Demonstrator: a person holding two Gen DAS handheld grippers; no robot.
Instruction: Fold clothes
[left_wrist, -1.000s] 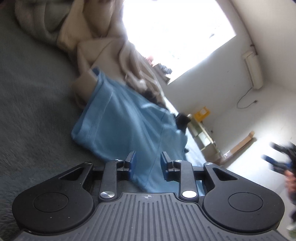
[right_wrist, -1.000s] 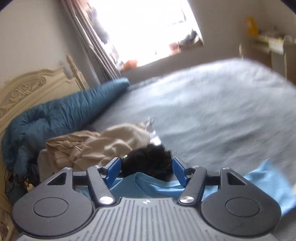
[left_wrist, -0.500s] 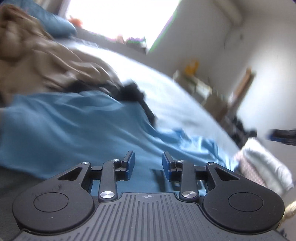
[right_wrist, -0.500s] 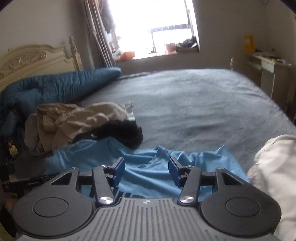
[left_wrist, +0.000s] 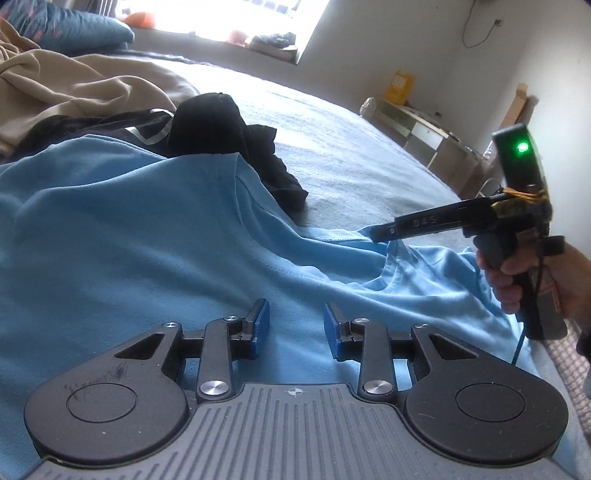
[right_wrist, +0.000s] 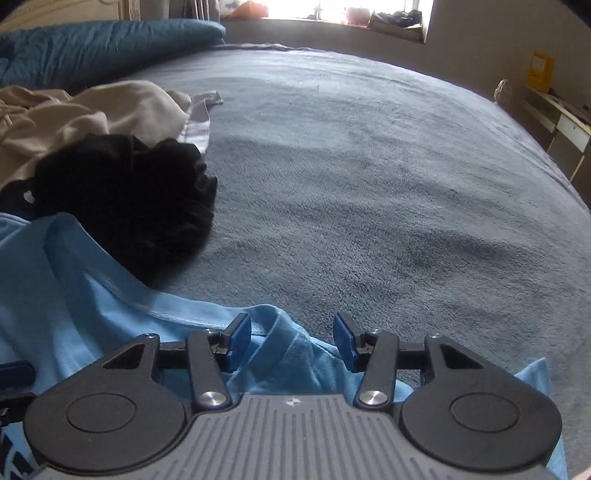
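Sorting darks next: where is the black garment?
In both views, the black garment lies left of centre on the bed, between beige clothes and blue T-shirt.

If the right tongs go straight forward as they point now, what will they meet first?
Probably the light blue T-shirt: a raised fold lies between the open right tongs. Beyond it is only bare grey bedcover, though depth is uncertain.

The right hand-held gripper (left_wrist: 380, 233) bears pale characters on its black bar that look like "045".
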